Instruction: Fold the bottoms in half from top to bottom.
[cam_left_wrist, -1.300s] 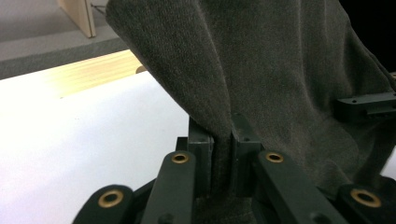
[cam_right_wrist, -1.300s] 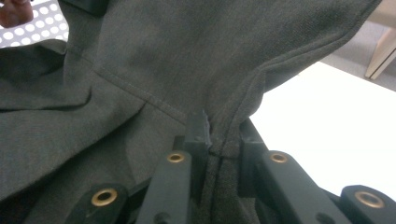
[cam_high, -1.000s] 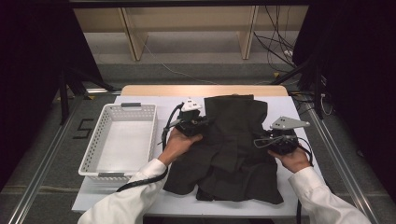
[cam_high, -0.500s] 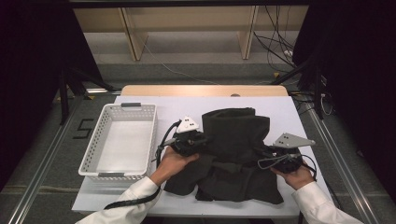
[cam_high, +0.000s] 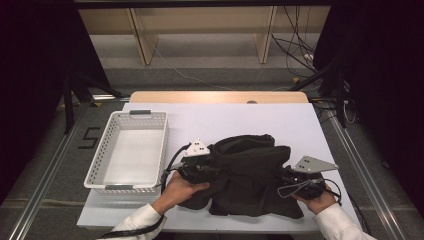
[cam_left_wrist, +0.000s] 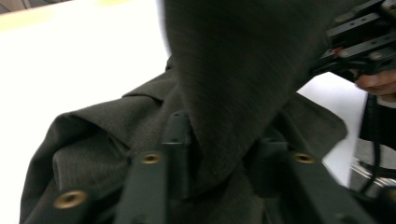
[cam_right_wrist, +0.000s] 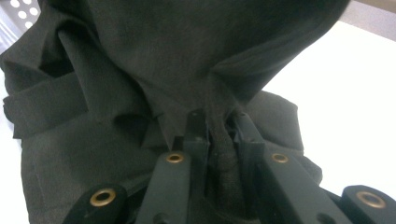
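The white table (cam_high: 230, 120) is my work surface, kept bare at the top of the high view so the cloth has room to fold. On it, in the lower middle of that frame, lies the dark garment (cam_high: 250, 175) — doubled over toward me, its top layer humped rather than flat, which I judge is a fold halfway done. The white basket (cam_high: 127, 155) sits at centre left, just beside the cloth, probably waiting to take it once it's folded.

My right gripper (cam_high: 299, 184), at the lower right, is clamped on the garment's edge — in the right gripper view the fabric (cam_right_wrist: 219, 140) bunches tight between the jaws, held so the layer can't slide off.

My left gripper (cam_high: 197, 170), left of the pile, has just been opening; in the left gripper view a fold of cloth (cam_left_wrist: 224, 116) stands between the jaws, but they stand apart from it on the right, so I read that as letting go.
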